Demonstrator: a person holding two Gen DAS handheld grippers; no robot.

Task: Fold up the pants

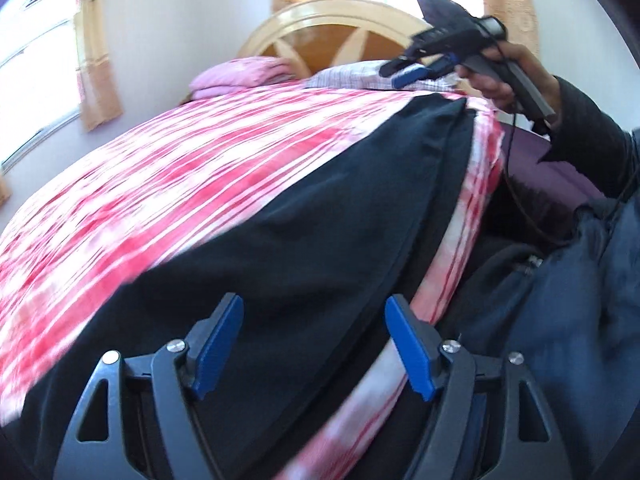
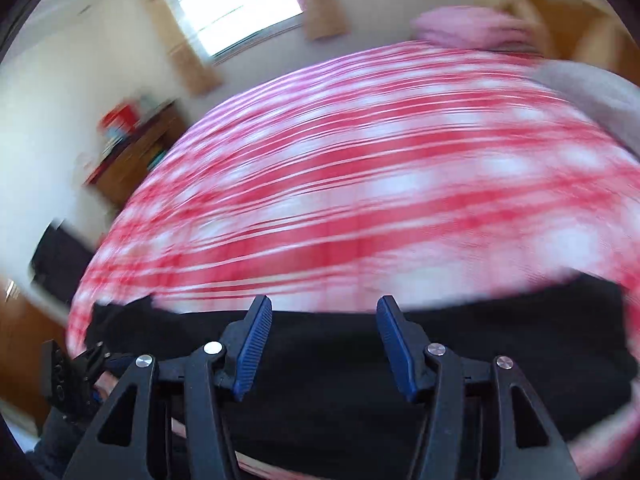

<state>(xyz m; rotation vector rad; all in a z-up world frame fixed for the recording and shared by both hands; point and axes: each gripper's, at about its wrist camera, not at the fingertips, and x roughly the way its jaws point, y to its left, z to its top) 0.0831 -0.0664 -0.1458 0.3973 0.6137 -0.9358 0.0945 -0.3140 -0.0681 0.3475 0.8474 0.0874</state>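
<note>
The left gripper (image 1: 314, 344) is spread wide and holds nothing, hovering over the black pants (image 1: 304, 216). The right gripper (image 2: 324, 346) is likewise released, its blue pads (image 2: 254, 346) apart above the same cloth. The pants lie stretched along the near edge of the bed (image 1: 168, 184), on its red-and-white checked cover. Pink pillows (image 1: 240, 74) sit by the wooden headboard (image 1: 320, 20).

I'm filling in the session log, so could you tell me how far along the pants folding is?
Done: the black pants lie spread lengthwise on the red checked bedspread, seemingly with the legs stacked. In hand: nothing; the left gripper and right gripper are both open above the fabric. Left: the crosswise folds, since the pants are still at full length.
</note>
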